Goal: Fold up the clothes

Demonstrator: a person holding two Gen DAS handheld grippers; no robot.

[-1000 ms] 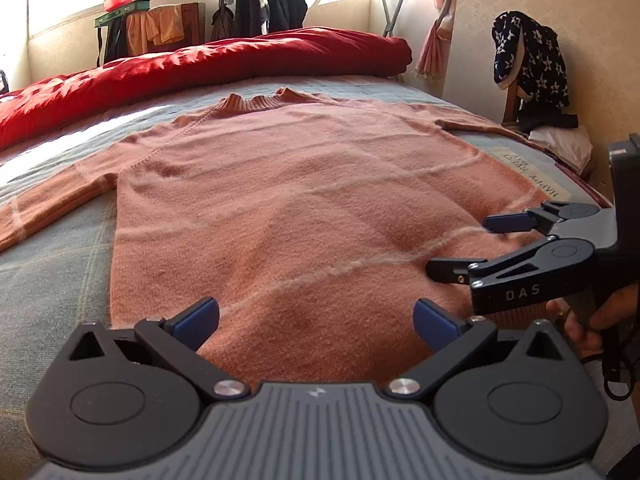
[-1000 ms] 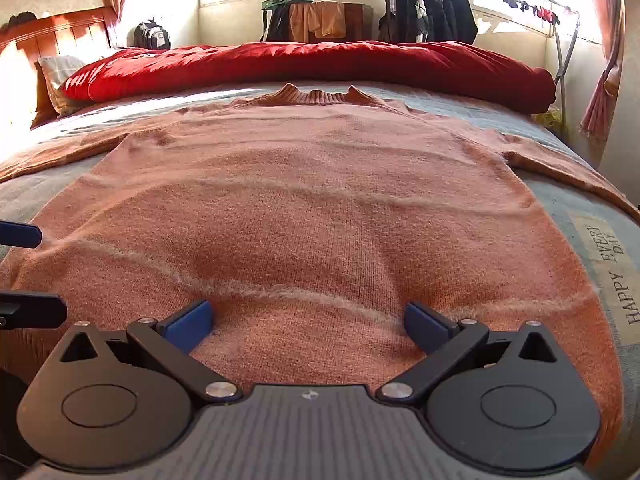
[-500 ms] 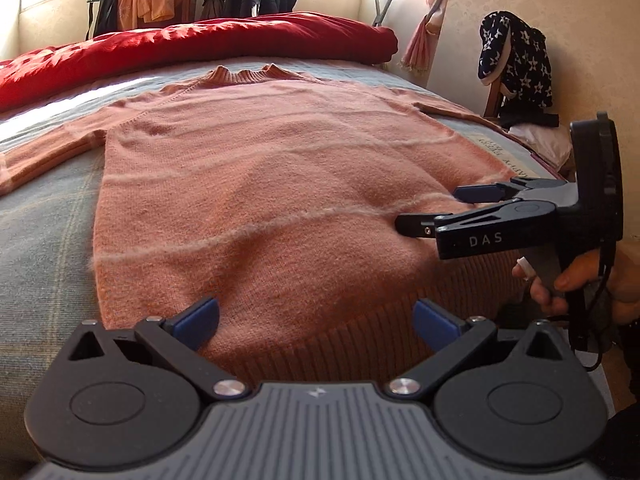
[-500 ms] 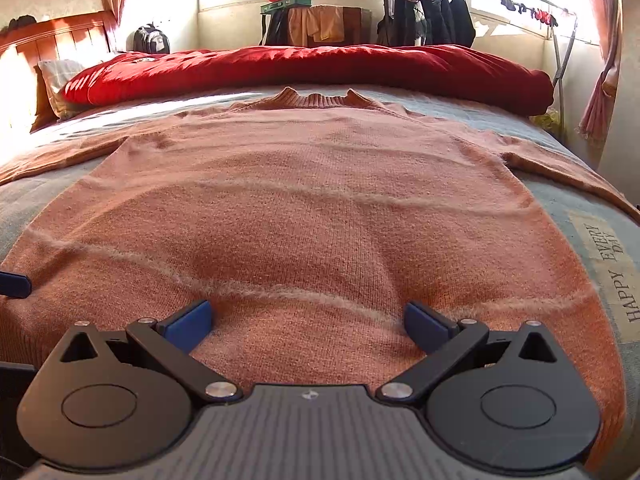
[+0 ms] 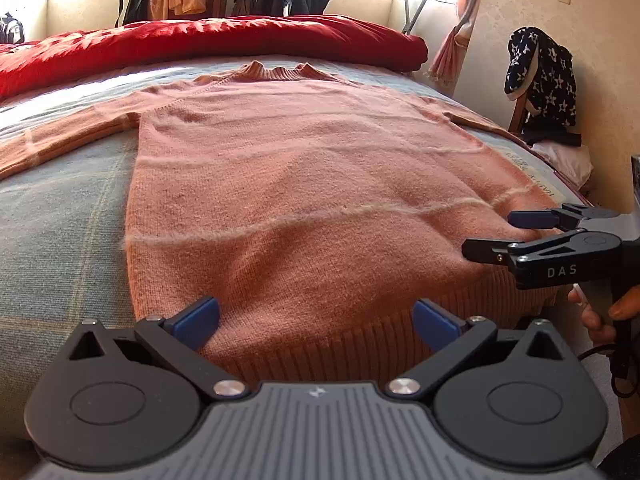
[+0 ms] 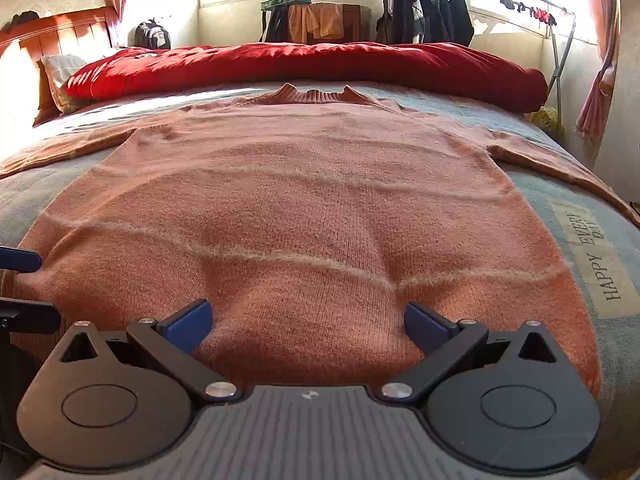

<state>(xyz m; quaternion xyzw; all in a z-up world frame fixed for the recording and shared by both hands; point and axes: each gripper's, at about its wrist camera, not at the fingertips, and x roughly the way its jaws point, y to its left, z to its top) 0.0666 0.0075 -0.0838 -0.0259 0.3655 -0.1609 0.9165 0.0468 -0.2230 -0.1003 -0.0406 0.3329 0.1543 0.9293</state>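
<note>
A salmon-pink knitted sweater (image 5: 312,184) with thin pale stripes lies flat on the bed, collar at the far end, sleeves spread to both sides. My left gripper (image 5: 316,318) hovers open over its ribbed hem near the left corner, nothing between the blue pads. In the left wrist view the right gripper (image 5: 496,234) shows from the side at the hem's right part, a hand holding its handle. The right wrist view looks up the sweater (image 6: 304,208) from the hem, with my right gripper (image 6: 307,322) open just above the knit. The left gripper's fingertips (image 6: 20,260) poke in at that view's left edge.
A rolled red duvet (image 6: 304,64) lies across the far side of the bed, over a grey-blue checked blanket (image 5: 60,216). A chair draped with star-print clothing (image 5: 540,76) stands at the right. A clothes rack with dark jackets (image 6: 428,16) stands by the window.
The left gripper has drawn back toward the hem and swung left, so the hem and left blanket now show. The right gripper stayed low over the hem, both still open.
</note>
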